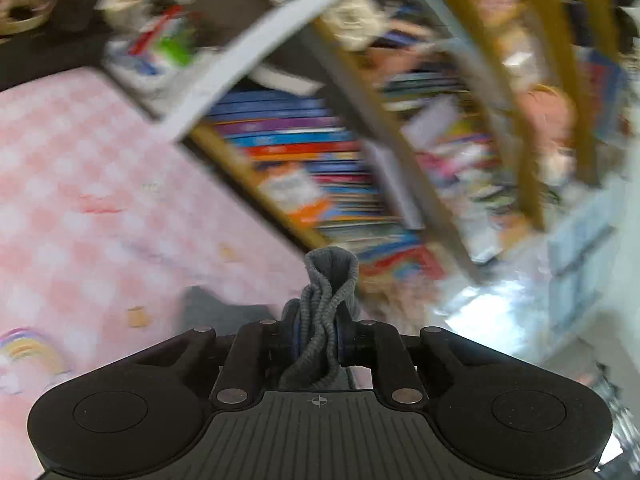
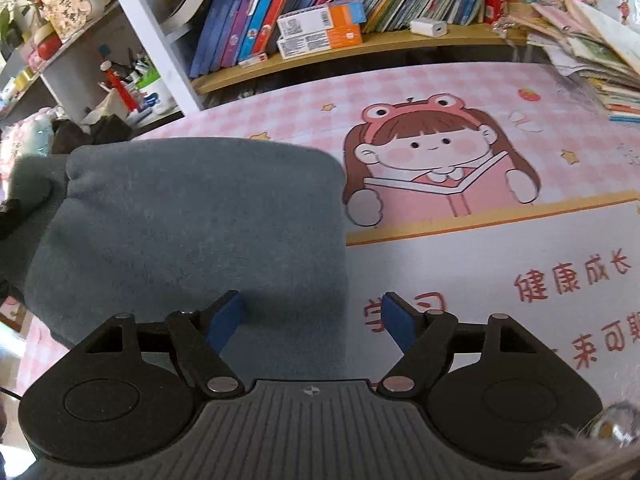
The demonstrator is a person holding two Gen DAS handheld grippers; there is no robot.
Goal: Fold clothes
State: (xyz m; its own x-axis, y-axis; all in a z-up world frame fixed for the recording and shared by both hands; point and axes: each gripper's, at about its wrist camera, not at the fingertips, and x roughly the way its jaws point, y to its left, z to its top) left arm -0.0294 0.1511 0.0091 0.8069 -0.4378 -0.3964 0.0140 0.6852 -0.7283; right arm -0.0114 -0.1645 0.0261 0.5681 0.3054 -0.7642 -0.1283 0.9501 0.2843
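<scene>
A grey-blue fleece garment (image 2: 188,220) lies folded on the pink checked table mat (image 2: 460,96), at the left of the right wrist view. My right gripper (image 2: 314,320) is open and empty, low over the garment's near right edge; its blue pads (image 2: 226,320) stand wide apart. My left gripper (image 1: 318,332) is shut on a bunched ribbed edge of the grey garment (image 1: 330,280), which sticks up between the fingers. The left wrist view is tilted and blurred, with the pink mat (image 1: 100,200) on the left.
A bookshelf (image 2: 360,50) full of books runs along the table's far edge, with orange-white boxes (image 2: 320,28) on it. A heap of booklets (image 2: 592,48) lies at the far right. A white shelf post (image 2: 148,36) and clutter stand far left.
</scene>
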